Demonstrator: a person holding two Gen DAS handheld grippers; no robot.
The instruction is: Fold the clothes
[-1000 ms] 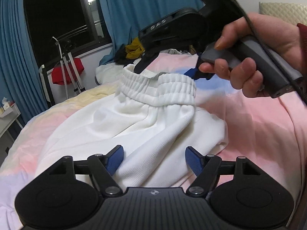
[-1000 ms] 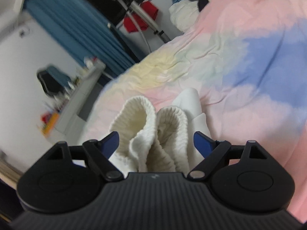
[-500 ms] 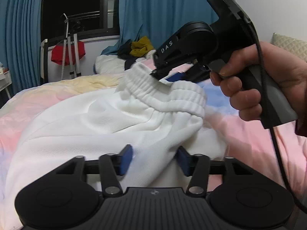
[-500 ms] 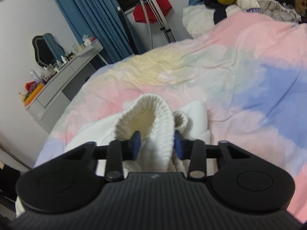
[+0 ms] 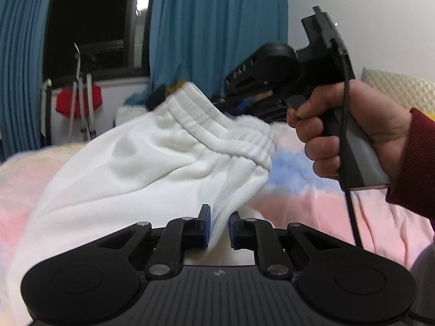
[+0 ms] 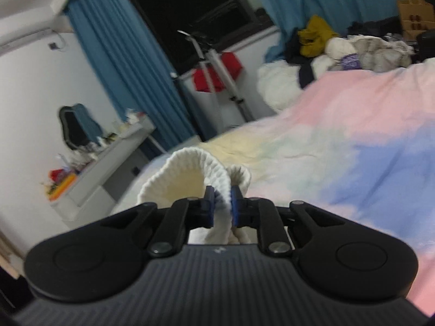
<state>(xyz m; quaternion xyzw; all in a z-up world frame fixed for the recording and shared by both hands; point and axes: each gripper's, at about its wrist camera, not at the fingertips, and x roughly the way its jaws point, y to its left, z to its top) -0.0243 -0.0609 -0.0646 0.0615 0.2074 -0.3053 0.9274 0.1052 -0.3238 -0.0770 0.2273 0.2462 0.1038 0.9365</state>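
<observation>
- The left tool (image 5: 219,226) had just been closing and gripped a fold of the white knit garment (image 5: 141,168).
- The right tool (image 6: 220,203) had just closed on its ribbed elastic waistband (image 6: 190,163).
- The garment hung raised over the pastel tie-dye bedspread (image 6: 353,146).

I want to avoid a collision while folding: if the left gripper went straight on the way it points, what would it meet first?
Probably the white garment it already pinches. Beyond that, the right gripper at the waistband; depth is unclear.

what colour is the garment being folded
White, with a ribbed elastic waistband; the garment shows best in the left wrist view.
</observation>
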